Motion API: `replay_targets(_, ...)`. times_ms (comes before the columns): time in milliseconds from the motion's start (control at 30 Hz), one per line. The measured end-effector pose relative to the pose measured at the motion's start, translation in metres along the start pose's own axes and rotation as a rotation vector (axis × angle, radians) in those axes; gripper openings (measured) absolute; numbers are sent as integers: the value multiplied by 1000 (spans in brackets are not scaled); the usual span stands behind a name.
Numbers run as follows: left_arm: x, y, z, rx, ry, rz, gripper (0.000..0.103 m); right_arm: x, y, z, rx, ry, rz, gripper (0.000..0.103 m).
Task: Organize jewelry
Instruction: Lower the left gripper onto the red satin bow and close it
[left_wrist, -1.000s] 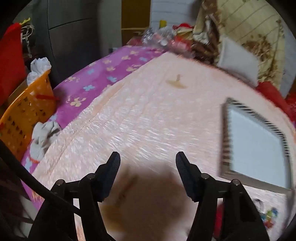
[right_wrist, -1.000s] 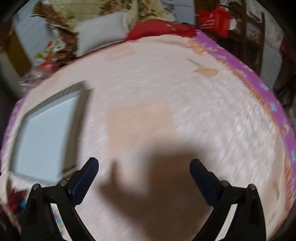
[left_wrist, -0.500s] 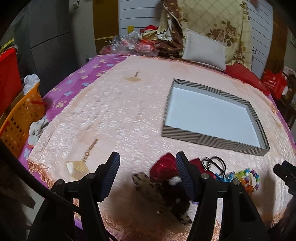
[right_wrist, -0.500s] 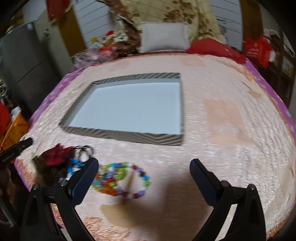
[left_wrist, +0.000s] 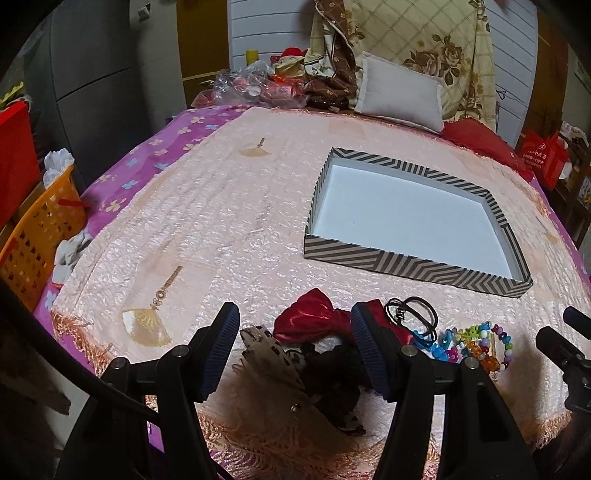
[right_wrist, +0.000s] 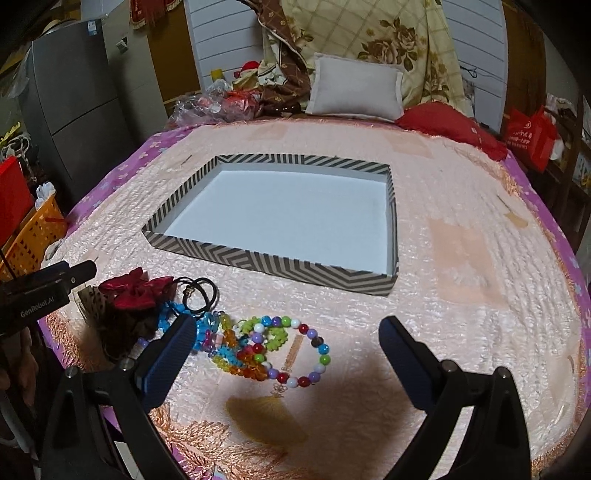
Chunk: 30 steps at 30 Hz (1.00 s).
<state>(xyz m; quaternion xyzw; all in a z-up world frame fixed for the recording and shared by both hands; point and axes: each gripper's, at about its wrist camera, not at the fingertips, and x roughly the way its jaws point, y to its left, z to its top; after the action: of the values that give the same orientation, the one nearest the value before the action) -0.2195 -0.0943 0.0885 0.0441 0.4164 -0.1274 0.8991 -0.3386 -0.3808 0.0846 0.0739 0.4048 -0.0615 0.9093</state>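
A: Tongs first. Left gripper (left_wrist: 295, 350) spread wide, nothing held, over a red fabric bow (left_wrist: 314, 319) and dark hair pieces at the bed's near edge. Right gripper (right_wrist: 288, 354) also gaping, empty.

B: Beads?

A: Multicoloured bead bracelet (right_wrist: 295, 350) lies on the pink bedspread (right_wrist: 461, 229) between the right gripper's fingers, touching other bright bead strands. Black hair ties (right_wrist: 199, 295) just beyond, beside the bow.

B: Farther?

A: Striped shallow box (right_wrist: 280, 266), white floor bare. Grey pillow (right_wrist: 354, 88) at the head.
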Motion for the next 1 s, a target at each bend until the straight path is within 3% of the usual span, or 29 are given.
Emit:
replay_targets(633, 11, 1, -2, -32, 46, -40, 62, 9, 0, -1, -4, 15, -13, 101)
replay_targets(1000, 33, 28, 15, -143, 134, -123, 62, 15, 0, -1, 1, 33, -1, 101)
